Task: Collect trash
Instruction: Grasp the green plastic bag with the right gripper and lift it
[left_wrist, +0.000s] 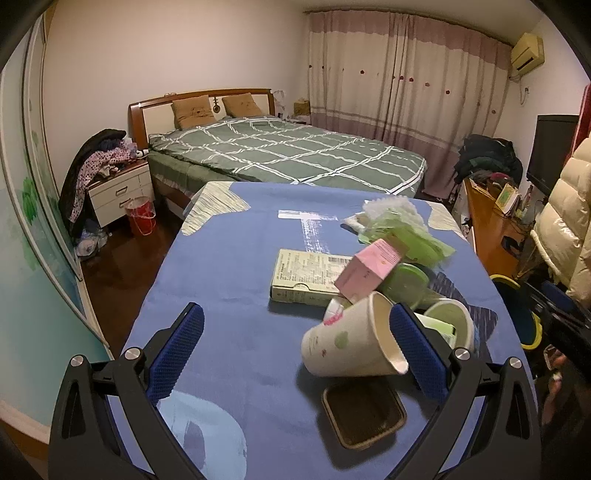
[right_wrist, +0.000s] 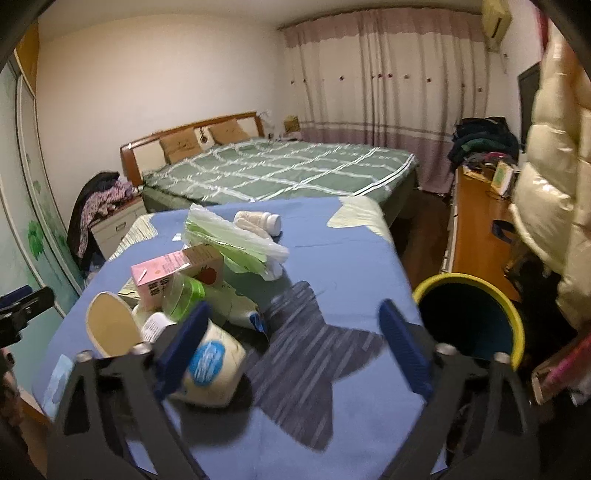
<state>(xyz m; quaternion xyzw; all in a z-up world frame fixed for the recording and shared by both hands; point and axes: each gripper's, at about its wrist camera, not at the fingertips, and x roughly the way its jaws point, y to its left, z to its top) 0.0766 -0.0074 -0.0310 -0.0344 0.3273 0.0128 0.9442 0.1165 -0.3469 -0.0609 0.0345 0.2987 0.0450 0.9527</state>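
Observation:
A pile of trash lies on the blue-clothed table (left_wrist: 229, 280): a tipped white paper cup (left_wrist: 347, 339), a pink carton (left_wrist: 369, 269), a flat green box (left_wrist: 306, 277), a green plastic bag (left_wrist: 402, 232) and a second white cup (left_wrist: 450, 321). My left gripper (left_wrist: 295, 350) is open and empty, its right finger beside the tipped cup's rim. In the right wrist view my right gripper (right_wrist: 295, 350) is open and empty above the table; a white cup with a blue label (right_wrist: 214, 362) lies by its left finger. The pink carton (right_wrist: 166, 273), bag (right_wrist: 236, 240) and a white bottle (right_wrist: 258, 221) lie beyond.
A yellow-rimmed blue bin (right_wrist: 476, 325) stands at the table's right edge. A dark tray (left_wrist: 364, 413) lies near the left gripper. Beyond the table are a bed (left_wrist: 288, 151), a nightstand (left_wrist: 118, 192), a red basket (left_wrist: 140, 216) and a cluttered desk (right_wrist: 476, 229).

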